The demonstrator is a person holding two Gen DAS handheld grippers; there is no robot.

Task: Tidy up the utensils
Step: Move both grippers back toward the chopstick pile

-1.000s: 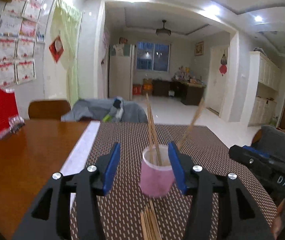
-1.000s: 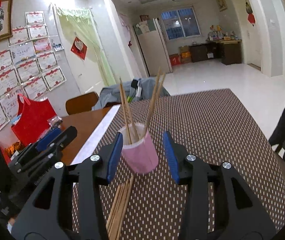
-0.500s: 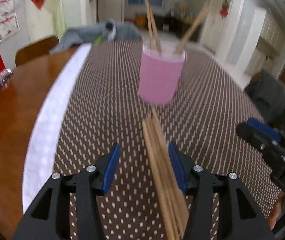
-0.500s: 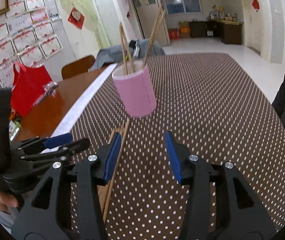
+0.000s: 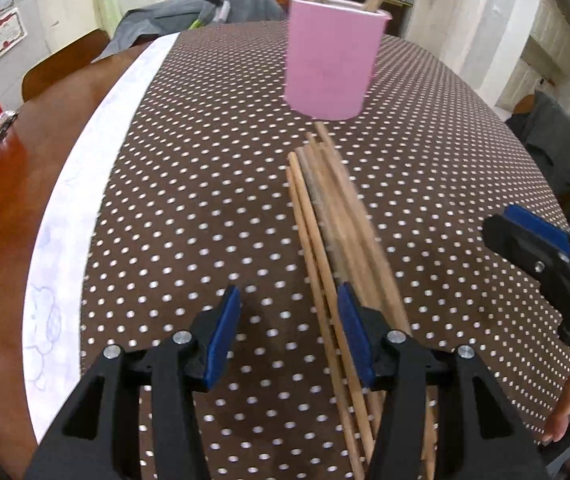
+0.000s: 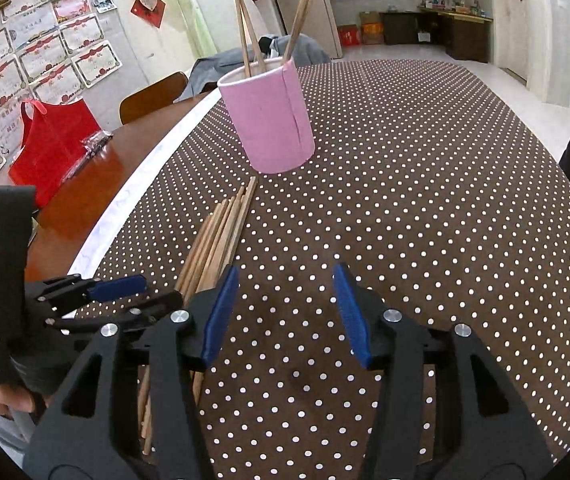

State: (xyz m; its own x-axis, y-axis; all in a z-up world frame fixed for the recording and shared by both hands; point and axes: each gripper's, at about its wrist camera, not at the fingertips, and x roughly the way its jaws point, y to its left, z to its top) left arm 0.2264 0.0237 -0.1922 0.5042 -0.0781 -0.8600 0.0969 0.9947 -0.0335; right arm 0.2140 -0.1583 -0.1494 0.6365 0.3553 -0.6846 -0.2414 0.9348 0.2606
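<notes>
Several chopsticks already stand in the pink cup (image 5: 335, 56), seen from the left wrist view; judged from this, the task is partly done. A bundle of loose chopsticks (image 5: 337, 232) lies flat on the dotted tablecloth (image 5: 189, 200), its far tips just short of the cup base. The left gripper (image 5: 289, 334) hangs low over the cloth with jaws apart and nothing between the pads; its right-hand finger overlaps the near part of the bundle, and contact cannot be confirmed. Cloth to the left of the bundle is bare up to the white paper strip (image 5: 81, 208), beyond which polished table wood begins. The right gripper (image 5: 541, 248) occupies the right margin, well apart from the bundle.

From the right wrist view, four chopsticks lean in the pink cup (image 6: 269, 120), splayed toward opposite sides of the rim. The loose chopsticks (image 6: 221, 236) run from just beside the cup base back under the left-hand finger of the right gripper (image 6: 285, 312). Its jaws have just been opening and now stand apart, with only cloth between them. The left gripper (image 6: 117, 292) sits close alongside at lower left, so room between the two tools is tight. Ahead and to the right, the dotted tablecloth (image 6: 425, 184) is unobstructed to its far curved edge. A red bag (image 6: 53, 140) stands on the wood, clear of the work area.
</notes>
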